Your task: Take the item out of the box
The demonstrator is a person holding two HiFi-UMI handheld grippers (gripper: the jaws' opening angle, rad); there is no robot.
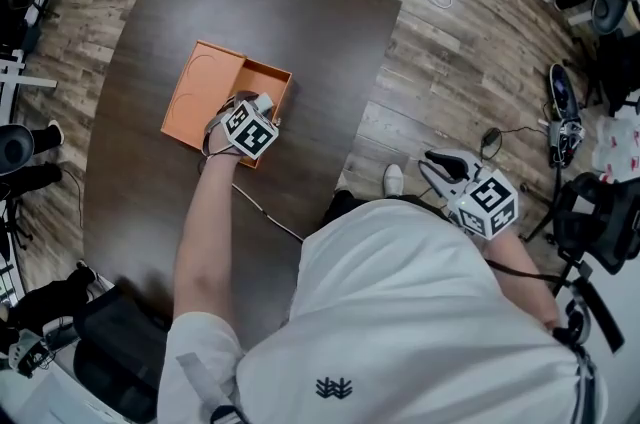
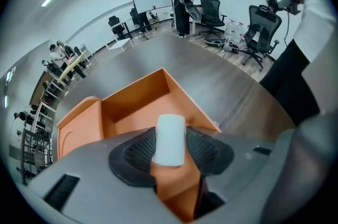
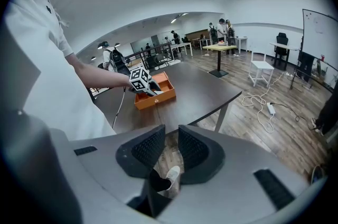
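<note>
**While the flat orange cardboard box (image 1: pixel 203 90) lies open: layout, largest to smallest**

Where the dark brown, round-cornered wooden table (image 1: pixel 300 32) stands on the grey-brown plank floor (image 1: pixel 450 62), the box rests on its middle. The box's hinged lid is laid flat to the left and its shallow tray lies to the right.

The person's left gripper (image 1: pixel 258 104) reaches over the tray's near right corner. Its 2 ribbed black jaws stand wide apart, and the small white rounded rectangular block (image 2: pixel 169 139) is upright between them. The block lies close against both pads, with no squeeze visible, and it sits above the tray's orange floor.

The right gripper (image 3: pixel 170 146) is held well apart from the box, off the table's edge. Its 2 jaws are parted by a narrow gap and hold nothing. Only the floor and 1 white shoe (image 3: pixel 171 174) show through the gap.
</note>
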